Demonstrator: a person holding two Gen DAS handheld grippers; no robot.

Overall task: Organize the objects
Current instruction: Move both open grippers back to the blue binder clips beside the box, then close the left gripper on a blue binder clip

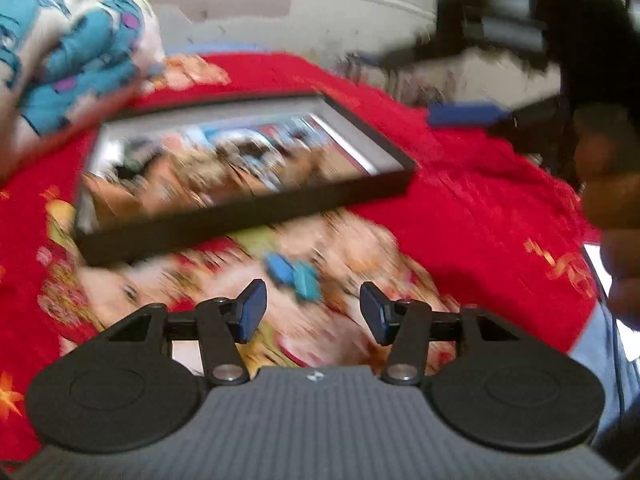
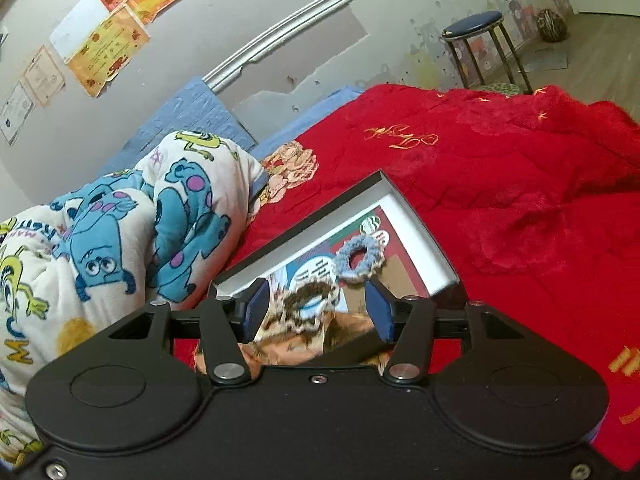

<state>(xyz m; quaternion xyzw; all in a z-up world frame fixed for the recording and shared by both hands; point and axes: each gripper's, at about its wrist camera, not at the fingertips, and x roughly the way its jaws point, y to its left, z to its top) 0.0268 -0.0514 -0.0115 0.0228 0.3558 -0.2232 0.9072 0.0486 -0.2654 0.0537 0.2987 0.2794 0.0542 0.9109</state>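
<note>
A shallow black box [image 2: 424,232] with white inner walls and a printed picture on its floor lies on the red blanket [image 2: 500,184]. In the right wrist view a light blue scrunchie [image 2: 358,258] and a brown-and-white scrunchie [image 2: 308,306] lie inside it. My right gripper [image 2: 318,308] hovers open over the brown one, pads clear of it. The left wrist view is blurred. It shows the same box [image 1: 240,216] beyond my left gripper [image 1: 314,310], which is open and holds nothing. A small blue-teal thing [image 1: 294,276], too blurred to name, lies just past its fingertips.
A bunched monster-print quilt [image 2: 120,232] lies left of the box. A blue stool [image 2: 476,28] stands past the bed's far end by the wall. A hand [image 1: 612,200] and the other gripper's blue-padded finger [image 1: 464,114] fill the right of the left wrist view.
</note>
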